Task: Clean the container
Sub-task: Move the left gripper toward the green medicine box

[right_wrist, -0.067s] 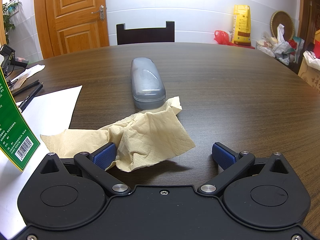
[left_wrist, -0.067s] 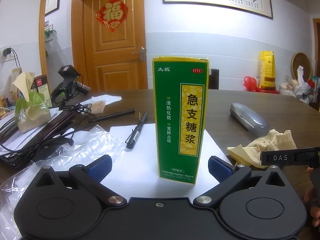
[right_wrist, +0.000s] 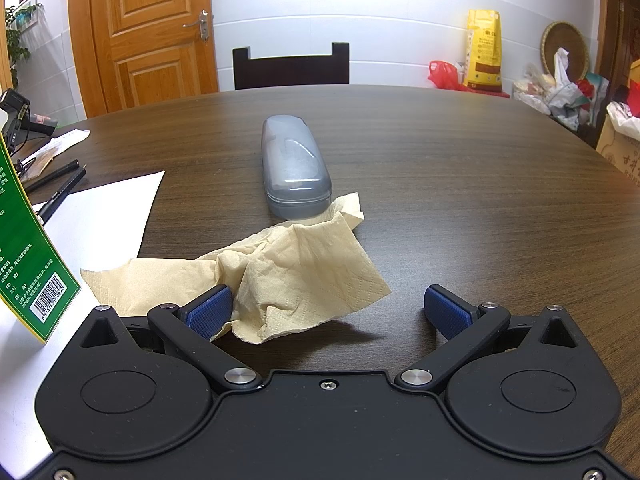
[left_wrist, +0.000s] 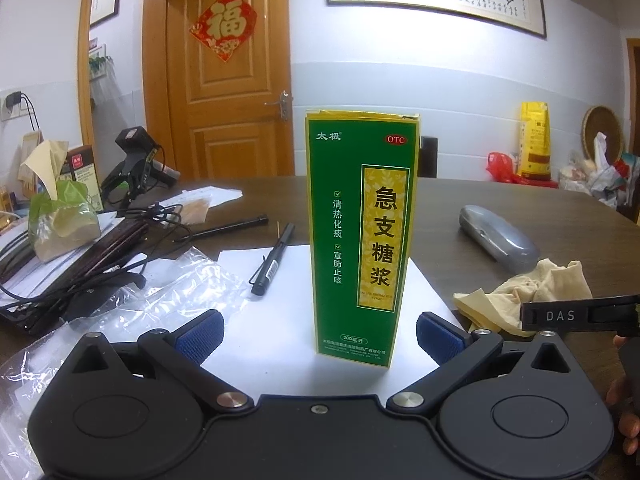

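A tall green and yellow medicine box [left_wrist: 360, 236] stands upright on a white sheet of paper [left_wrist: 280, 312]. My left gripper [left_wrist: 320, 338] is open, its blue pads on either side of the box's base without touching it. A crumpled beige tissue [right_wrist: 280, 276] lies on the dark wooden table, also seen in the left wrist view [left_wrist: 532, 292]. My right gripper [right_wrist: 328, 312] is open just in front of the tissue, whose near edge lies against the left pad [right_wrist: 208, 312]. A grey glasses case [right_wrist: 294, 164] lies closed beyond the tissue. The box's edge [right_wrist: 28, 260] shows at far left.
A black pen [left_wrist: 272, 260] lies on the paper. Clear plastic bags [left_wrist: 132, 304], cables, a tissue pack [left_wrist: 60, 216] and papers crowd the left side. A dark chair [right_wrist: 291, 66] stands at the table's far edge. Bags are piled at the right wall [right_wrist: 560, 88].
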Demonstrator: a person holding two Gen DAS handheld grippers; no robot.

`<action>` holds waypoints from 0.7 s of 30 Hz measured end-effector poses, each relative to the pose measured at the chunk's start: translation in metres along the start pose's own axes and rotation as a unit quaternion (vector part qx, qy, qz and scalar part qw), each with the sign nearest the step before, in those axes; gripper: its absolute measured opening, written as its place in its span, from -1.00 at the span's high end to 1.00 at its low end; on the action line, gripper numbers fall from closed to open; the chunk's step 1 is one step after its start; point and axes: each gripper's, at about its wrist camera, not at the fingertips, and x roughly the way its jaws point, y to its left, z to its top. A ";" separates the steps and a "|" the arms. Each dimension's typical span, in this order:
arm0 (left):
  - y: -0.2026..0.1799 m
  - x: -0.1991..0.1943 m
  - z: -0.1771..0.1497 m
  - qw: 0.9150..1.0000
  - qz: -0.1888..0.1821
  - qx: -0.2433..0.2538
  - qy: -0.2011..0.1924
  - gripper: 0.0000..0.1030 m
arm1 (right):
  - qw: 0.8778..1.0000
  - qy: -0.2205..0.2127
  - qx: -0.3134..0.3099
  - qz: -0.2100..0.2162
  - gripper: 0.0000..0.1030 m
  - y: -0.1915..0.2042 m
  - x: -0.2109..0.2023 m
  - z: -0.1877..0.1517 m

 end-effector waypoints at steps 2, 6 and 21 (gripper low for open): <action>-0.001 0.001 0.000 1.000 0.001 0.002 -0.004 -0.99 | 1.000 0.000 0.000 0.000 -1.00 0.000 0.000 0.000; -0.003 0.002 0.001 1.000 0.003 0.005 -0.013 -0.97 | 1.000 0.000 0.000 0.000 -1.00 0.000 0.000 0.000; -0.010 0.002 -0.004 0.999 -0.013 0.047 -0.025 -0.94 | 1.000 0.000 0.000 0.000 -1.00 0.001 0.003 0.000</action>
